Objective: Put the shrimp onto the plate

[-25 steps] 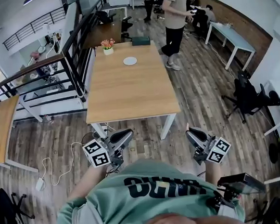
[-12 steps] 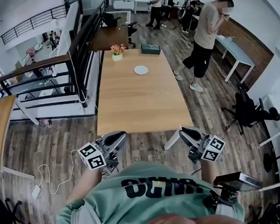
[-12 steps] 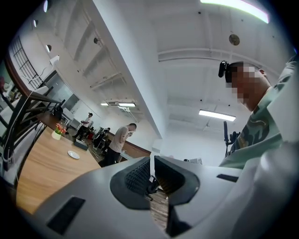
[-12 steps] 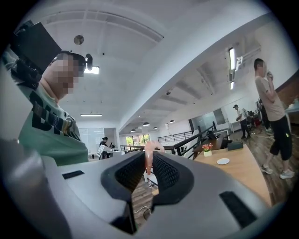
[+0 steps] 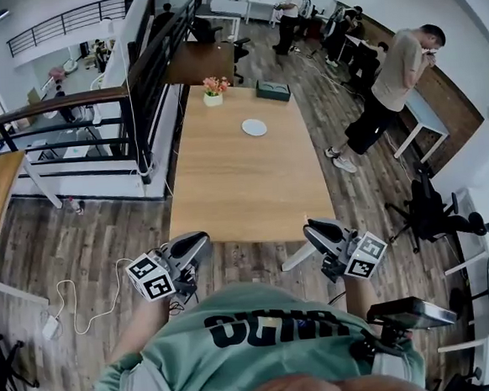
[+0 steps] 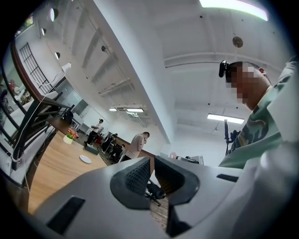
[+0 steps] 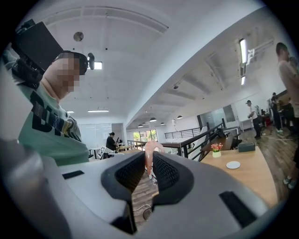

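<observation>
Head view: the left gripper [image 5: 196, 241] is at 7 o'clock and the right gripper [image 5: 314, 229] at 5 o'clock. The white plate [image 5: 254, 127] lies far up the wooden surface [image 5: 244, 190], toward 12 o'clock.

Left gripper view: the jaws stand a narrow slit apart, with nothing between them.

Right gripper view: the jaws pinch a pale pink, curved shrimp [image 7: 152, 147] — its bend rises above the pads, well apart from the plate at 3 o'clock.

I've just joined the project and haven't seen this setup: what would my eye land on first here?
Probably the pink shrimp pinched between the jaws of the right gripper, held close to the person's body, short of the table. Next, the long wooden table ahead, bare except at its far end, where a small white plate lies near a flower pot and a dark green box.
</observation>
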Motion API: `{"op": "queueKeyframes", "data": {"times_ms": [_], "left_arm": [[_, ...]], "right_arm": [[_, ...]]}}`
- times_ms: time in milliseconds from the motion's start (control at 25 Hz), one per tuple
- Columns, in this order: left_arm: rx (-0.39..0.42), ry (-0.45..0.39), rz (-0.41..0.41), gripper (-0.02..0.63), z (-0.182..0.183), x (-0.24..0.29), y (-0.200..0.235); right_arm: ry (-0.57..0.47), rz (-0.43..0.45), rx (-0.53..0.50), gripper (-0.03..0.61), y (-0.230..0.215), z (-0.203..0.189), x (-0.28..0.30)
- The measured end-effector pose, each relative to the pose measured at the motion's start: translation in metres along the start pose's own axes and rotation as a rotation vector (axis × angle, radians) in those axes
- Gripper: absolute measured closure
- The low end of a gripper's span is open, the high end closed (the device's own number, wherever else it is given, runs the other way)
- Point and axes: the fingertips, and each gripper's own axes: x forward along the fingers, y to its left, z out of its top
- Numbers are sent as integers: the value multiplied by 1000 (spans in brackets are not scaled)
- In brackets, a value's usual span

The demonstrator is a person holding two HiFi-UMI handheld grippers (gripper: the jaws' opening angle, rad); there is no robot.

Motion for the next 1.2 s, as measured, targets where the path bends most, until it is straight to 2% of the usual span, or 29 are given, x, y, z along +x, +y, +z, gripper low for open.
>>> {"op": "queueKeyframes", "data": {"times_ms": [280,440,600,840,1200], "left_arm": [[44,11,67,581,-11,42,12],[76,-8,115,581,-11,100,8],[97,-8,129,581,-16,167,-1],[93,9,178,581,-36,247,-4],[95,56,218,581,-48,303,9]], "right_arm": [[-17,79,28,528,-58,-16,-7],[-23,120,20,528,-117,-1,-32],[-41,160,-7,528,-179,26,-62],[-59,195,37,528,-256,21,-106],[-91,217,106,528,-320,5,-121]]}}
